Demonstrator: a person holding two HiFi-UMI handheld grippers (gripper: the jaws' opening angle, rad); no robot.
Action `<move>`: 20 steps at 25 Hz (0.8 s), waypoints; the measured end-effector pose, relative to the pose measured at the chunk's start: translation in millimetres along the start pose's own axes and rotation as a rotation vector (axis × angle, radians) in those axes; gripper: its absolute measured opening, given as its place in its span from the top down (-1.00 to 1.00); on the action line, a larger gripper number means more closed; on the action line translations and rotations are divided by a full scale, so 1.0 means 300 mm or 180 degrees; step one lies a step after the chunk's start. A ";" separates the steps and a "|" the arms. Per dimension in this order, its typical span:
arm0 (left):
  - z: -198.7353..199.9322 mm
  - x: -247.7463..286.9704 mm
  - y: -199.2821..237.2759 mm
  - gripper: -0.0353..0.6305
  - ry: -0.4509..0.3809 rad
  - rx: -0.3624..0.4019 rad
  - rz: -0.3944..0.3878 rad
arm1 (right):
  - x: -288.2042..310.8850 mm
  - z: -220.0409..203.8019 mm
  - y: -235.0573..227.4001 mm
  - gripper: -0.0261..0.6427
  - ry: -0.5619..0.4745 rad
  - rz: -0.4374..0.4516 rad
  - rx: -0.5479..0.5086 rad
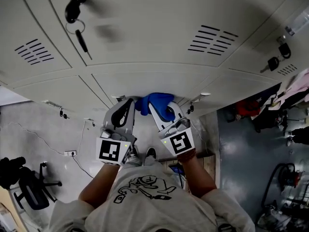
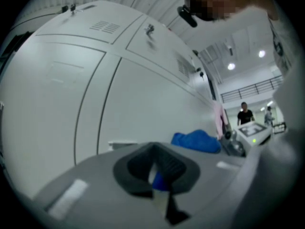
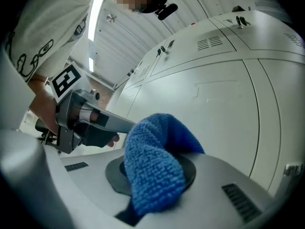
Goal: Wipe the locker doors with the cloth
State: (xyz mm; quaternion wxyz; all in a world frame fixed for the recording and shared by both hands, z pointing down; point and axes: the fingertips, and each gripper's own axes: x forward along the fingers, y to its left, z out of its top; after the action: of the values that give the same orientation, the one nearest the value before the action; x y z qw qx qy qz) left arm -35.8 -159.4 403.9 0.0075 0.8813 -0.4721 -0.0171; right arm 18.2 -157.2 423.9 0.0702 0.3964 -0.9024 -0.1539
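Blue cloth clamped in the right claw, against the locker door; left claw closed, just beside.

The left gripper fills the bottom edge. Its dark-padded jaws are drawn close together, leaving only a slit where a sliver of blue shows. Beyond it a blue cloth is bunched against the pale locker doors, with the right gripper just beside the cloth's right end. Vent slits mark an upper door. A person in a dark top stands far off near the right edge.
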 end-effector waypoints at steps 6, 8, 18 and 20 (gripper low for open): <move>-0.122 0.012 -0.011 0.89 0.0141 -0.0047 0.0041 | 0.010 -0.161 0.063 0.85 0.0168 0.0125 -0.0079; -0.156 0.013 -0.014 0.89 0.0180 -0.0054 0.0055 | 0.012 -0.225 0.083 0.85 0.0270 0.0173 -0.0098; -0.314 0.040 -0.032 0.89 0.0389 -0.0088 0.0098 | -0.018 -0.468 0.124 0.85 0.0718 0.0304 -0.0090; -0.349 0.053 -0.046 0.88 0.0451 -0.0091 0.0073 | -0.029 -0.506 0.121 0.85 0.0776 0.0301 -0.0106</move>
State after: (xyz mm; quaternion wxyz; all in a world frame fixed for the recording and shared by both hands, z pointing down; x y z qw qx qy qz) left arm -11.5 -165.3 507.8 0.0537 0.8747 -0.4801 0.0387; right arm 36.5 -161.4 579.2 0.1930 0.3680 -0.9022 -0.1160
